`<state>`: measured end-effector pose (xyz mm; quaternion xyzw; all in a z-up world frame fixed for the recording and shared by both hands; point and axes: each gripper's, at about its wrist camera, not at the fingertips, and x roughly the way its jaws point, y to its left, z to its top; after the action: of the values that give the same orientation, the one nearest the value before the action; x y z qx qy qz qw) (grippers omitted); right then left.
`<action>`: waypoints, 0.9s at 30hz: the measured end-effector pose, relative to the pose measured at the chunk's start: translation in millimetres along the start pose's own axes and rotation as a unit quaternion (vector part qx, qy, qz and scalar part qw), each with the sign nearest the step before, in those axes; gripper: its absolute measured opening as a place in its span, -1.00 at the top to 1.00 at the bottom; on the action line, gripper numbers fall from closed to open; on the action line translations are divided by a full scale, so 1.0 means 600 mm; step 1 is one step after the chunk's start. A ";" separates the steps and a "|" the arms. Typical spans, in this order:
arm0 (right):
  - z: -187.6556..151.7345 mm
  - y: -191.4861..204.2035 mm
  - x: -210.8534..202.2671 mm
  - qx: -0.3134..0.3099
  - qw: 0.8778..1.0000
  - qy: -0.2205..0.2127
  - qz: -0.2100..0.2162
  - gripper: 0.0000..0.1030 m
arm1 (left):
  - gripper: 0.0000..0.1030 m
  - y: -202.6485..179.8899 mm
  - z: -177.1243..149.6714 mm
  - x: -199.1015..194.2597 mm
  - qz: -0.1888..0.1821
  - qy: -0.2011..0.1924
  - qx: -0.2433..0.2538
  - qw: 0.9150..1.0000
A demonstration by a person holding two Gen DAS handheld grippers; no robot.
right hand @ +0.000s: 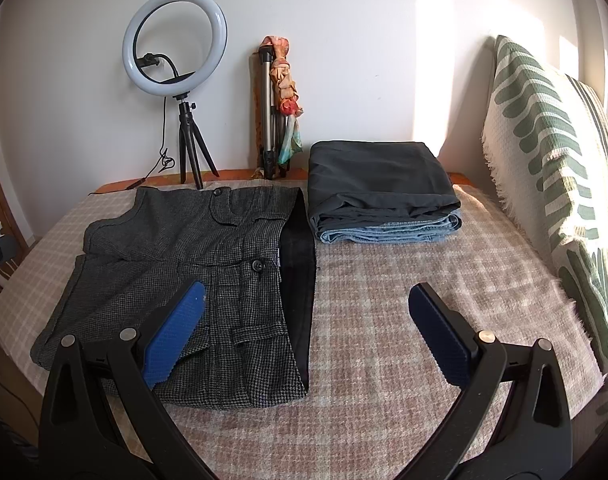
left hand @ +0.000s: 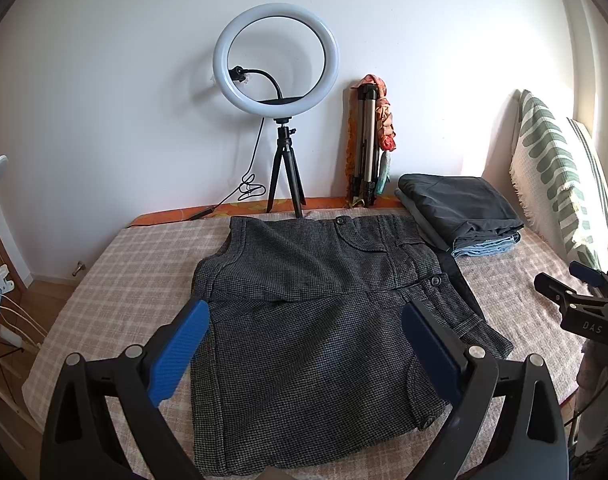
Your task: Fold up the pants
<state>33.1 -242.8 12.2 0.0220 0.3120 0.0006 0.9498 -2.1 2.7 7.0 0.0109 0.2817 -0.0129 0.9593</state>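
Note:
Grey houndstooth pants lie folded flat on the checked bed cover, waistband and buttons toward the right. My left gripper hangs open and empty above the pants' near half. In the right wrist view the pants lie at the left and my right gripper is open and empty, its left finger over the pants' right edge, its right finger over bare cover. The right gripper also shows at the right edge of the left wrist view.
A stack of folded dark and blue-denim garments sits at the back right of the bed. A ring light on a tripod and a folded tripod with a scarf stand against the wall. A green-patterned cushion stands at the right.

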 end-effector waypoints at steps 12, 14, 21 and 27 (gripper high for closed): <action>-0.001 0.000 0.000 0.000 1.000 0.001 0.000 -1.00 | -0.91 0.003 0.000 0.002 0.000 0.001 0.000 1.000; -0.001 0.000 0.000 0.001 1.000 0.002 0.000 -1.00 | -0.91 0.002 0.000 0.002 0.000 0.001 -0.001 1.000; -0.001 0.000 0.000 0.000 1.000 0.003 0.001 -1.00 | -0.91 0.001 -0.001 0.001 0.000 0.001 0.000 1.000; -0.001 0.000 0.001 0.000 1.000 0.004 0.001 -1.00 | -0.91 0.001 -0.002 0.001 0.001 0.001 0.000 1.000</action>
<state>33.2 -242.9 11.2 0.0224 0.3157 0.0020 0.9486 -2.2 3.3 5.4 0.0109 0.2826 -0.0120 0.9591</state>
